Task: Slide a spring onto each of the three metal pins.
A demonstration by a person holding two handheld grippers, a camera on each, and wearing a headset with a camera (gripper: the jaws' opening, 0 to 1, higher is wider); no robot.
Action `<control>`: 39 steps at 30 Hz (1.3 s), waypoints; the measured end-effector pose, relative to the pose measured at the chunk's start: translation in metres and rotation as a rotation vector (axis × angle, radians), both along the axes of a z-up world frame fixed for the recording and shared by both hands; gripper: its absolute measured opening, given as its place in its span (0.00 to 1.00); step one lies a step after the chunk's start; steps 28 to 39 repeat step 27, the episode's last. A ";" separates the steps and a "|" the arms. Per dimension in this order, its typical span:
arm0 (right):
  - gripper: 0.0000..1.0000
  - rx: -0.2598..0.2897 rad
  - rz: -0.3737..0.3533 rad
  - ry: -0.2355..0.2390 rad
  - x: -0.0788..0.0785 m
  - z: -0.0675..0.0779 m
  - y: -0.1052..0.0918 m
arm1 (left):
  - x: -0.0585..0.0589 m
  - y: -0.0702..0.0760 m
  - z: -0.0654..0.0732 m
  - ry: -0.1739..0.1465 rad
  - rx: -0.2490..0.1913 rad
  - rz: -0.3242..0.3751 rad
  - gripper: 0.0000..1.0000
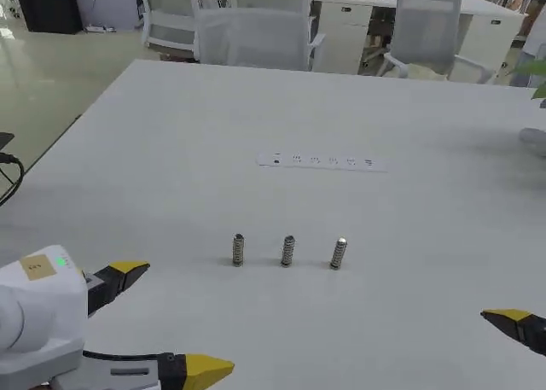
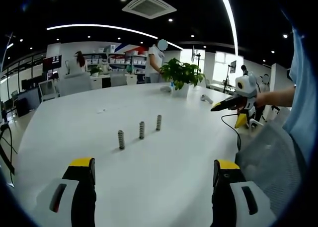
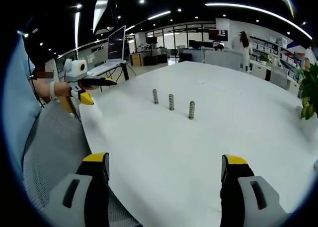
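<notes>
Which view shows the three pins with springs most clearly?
The head view: the three pins stand near, seen from above, coils visible. Both gripper views show the pins smaller and farther, from the side.

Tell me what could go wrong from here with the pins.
1. The three pins stand free and close together on the table. A careless pass by the open left gripper or right gripper could probably knock over several at once.
2. The right pin looks slightly tilted in the head view, so it may tip first.
</notes>
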State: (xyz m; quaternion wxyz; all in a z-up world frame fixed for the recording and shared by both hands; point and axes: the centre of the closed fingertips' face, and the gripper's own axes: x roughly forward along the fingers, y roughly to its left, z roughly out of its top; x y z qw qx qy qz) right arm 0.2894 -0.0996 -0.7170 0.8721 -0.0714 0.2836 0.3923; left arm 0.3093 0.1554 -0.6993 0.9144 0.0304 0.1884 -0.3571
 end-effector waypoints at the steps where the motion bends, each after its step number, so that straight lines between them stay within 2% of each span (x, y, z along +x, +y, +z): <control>1: 0.92 -0.003 0.005 -0.001 -0.002 0.000 0.002 | 0.000 0.000 0.002 -0.002 -0.004 0.002 0.96; 5: 0.91 0.000 0.009 0.000 -0.005 0.001 0.003 | -0.003 -0.002 0.003 0.000 -0.005 0.004 0.97; 8: 0.91 0.023 -0.012 -0.004 -0.004 0.004 0.001 | -0.004 -0.001 0.001 0.006 0.011 0.001 0.98; 11: 0.91 0.009 -0.005 -0.007 -0.006 0.004 0.001 | -0.005 0.000 0.002 0.008 0.005 0.006 0.98; 14: 0.91 0.019 -0.007 -0.007 -0.007 0.006 0.002 | -0.006 -0.001 0.002 0.008 0.005 0.004 0.98; 27: 0.91 0.035 -0.008 0.012 -0.013 -0.004 0.009 | -0.003 0.000 0.004 0.005 -0.014 0.024 0.98; 39: 0.91 0.035 -0.008 0.012 -0.013 -0.004 0.009 | -0.003 0.000 0.004 0.005 -0.014 0.024 0.98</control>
